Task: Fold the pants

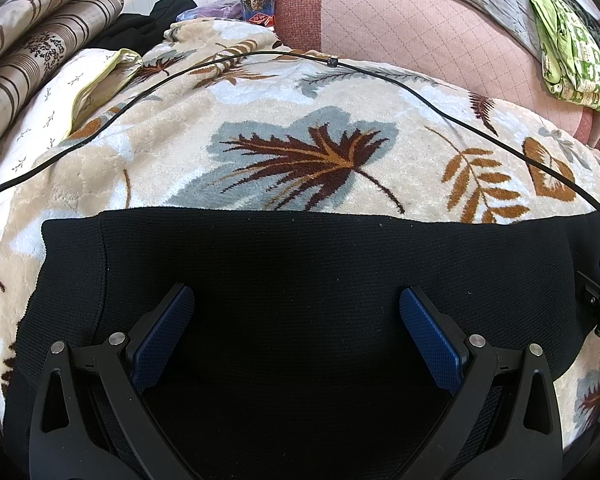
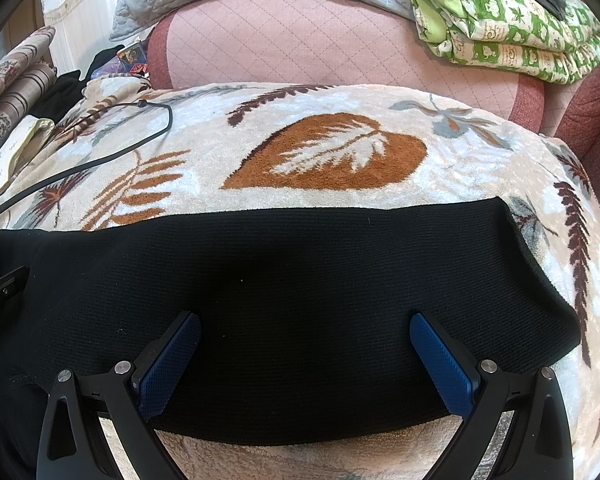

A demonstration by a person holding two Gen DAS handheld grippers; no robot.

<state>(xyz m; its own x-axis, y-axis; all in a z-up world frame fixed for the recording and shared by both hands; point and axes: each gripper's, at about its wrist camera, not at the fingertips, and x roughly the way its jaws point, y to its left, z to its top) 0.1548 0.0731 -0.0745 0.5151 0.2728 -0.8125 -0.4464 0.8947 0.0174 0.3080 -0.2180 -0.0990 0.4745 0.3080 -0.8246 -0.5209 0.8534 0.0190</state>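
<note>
The black pants [image 1: 300, 272] lie flat as a wide band on the leaf-patterned plush blanket [image 1: 300, 120], their far edge straight and, in the right wrist view, their near edge showing just over the blanket. The knit is fine-ribbed, soft and limp; it should drape and slide little on the fleece pile, so a hold at an end hem or corner seems best. The left gripper [image 1: 296, 328] hovers over the pants with jaws spread wide, holding nothing. The right gripper [image 2: 304, 356] is likewise wide open and empty, above the pants' near edge. Beyond the pants a thin black cable [image 1: 380, 76] crosses the blanket; farther still, a quilted pink cushion [image 2: 320, 40].
</note>
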